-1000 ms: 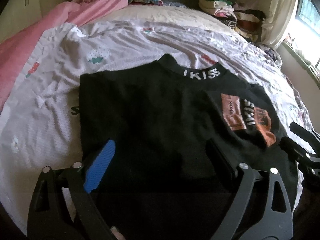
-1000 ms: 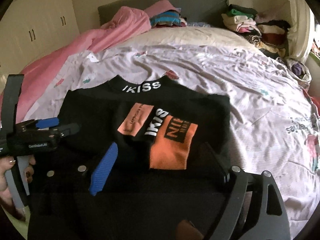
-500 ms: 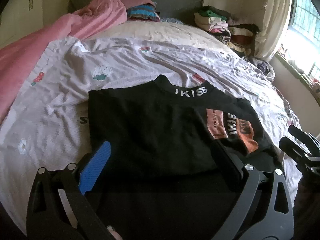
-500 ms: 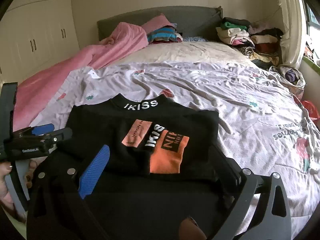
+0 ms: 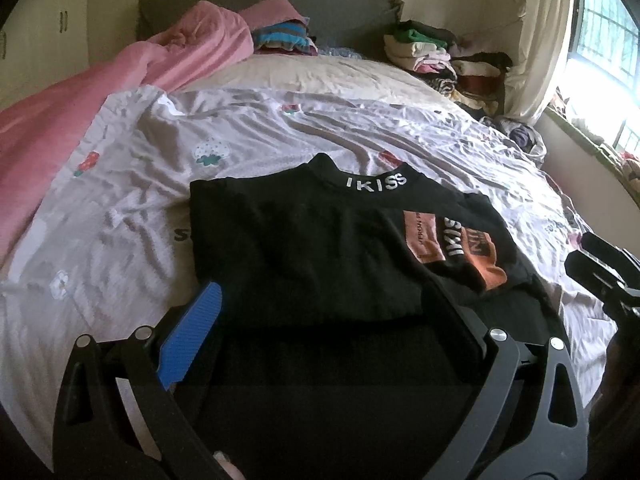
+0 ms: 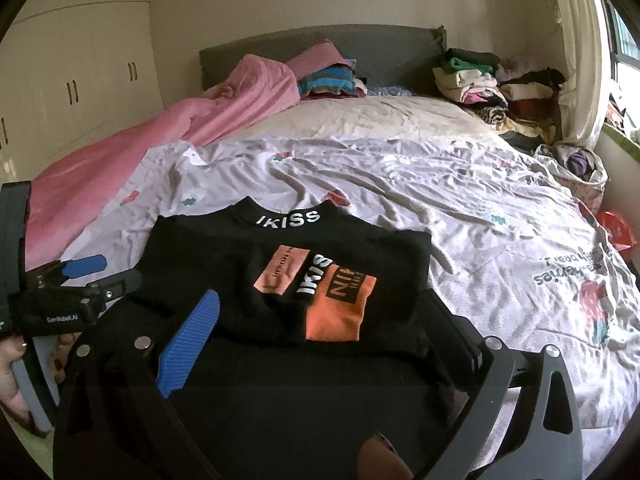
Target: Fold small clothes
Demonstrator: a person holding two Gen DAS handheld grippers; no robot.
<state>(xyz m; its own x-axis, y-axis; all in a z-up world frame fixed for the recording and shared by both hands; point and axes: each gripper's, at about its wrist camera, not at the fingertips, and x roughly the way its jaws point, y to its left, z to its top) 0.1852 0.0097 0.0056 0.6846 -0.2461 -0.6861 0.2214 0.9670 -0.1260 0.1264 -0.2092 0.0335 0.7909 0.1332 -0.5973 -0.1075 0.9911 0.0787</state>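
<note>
A black top (image 5: 304, 248) with "IKISS" on its collar lies flat on the bed sheet (image 5: 120, 208), sleeves folded in; one sleeve shows orange and pink patches (image 6: 336, 300). My left gripper (image 5: 320, 300) is open above the top's near hem, holding nothing. My right gripper (image 6: 320, 304) is open over the near right part of the top (image 6: 224, 264), holding nothing. The left gripper shows at the left edge of the right wrist view (image 6: 84, 276), and the right gripper at the right edge of the left wrist view (image 5: 600, 264).
A pink blanket (image 6: 168, 132) lies along the left side of the bed. Piles of clothes (image 6: 488, 84) sit by the headboard and at the far right. A bag (image 6: 580, 164) lies by the window. Wardrobes (image 6: 72, 80) stand on the left.
Both grippers have drawn back and risen from the top, so more of the bed shows. The top lies still.
</note>
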